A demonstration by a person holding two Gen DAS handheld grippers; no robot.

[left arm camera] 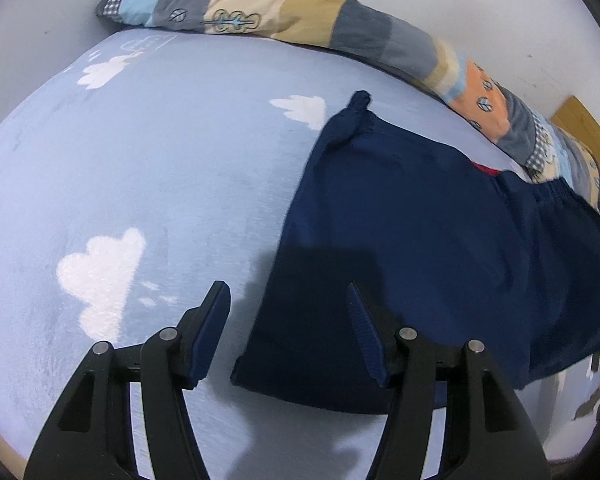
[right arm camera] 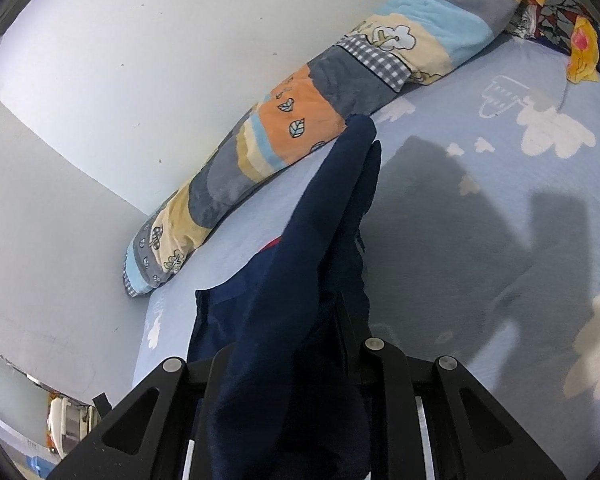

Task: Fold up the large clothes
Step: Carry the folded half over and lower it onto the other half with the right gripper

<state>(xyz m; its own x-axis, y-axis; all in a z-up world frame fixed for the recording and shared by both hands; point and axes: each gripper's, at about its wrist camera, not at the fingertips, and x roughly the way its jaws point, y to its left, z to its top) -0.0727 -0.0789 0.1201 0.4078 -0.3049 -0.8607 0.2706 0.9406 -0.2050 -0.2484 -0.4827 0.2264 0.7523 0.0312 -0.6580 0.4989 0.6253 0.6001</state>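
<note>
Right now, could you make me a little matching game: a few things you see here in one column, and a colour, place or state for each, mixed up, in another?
Things:
1. navy garment
2. bedsheet
3. patchwork bolster
4. left hand-held gripper

Descriptions:
A. light blue with white clouds
B. lies along the white wall
C. jaws apart over a cloth edge
D. dark, one end lifted by the right hand-held gripper

Pairs: 1-D, 2-A, 3-B, 4-C

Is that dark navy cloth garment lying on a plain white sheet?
No, the dark navy cloth garment lies on a light blue bed sheet printed with white clouds.
</note>
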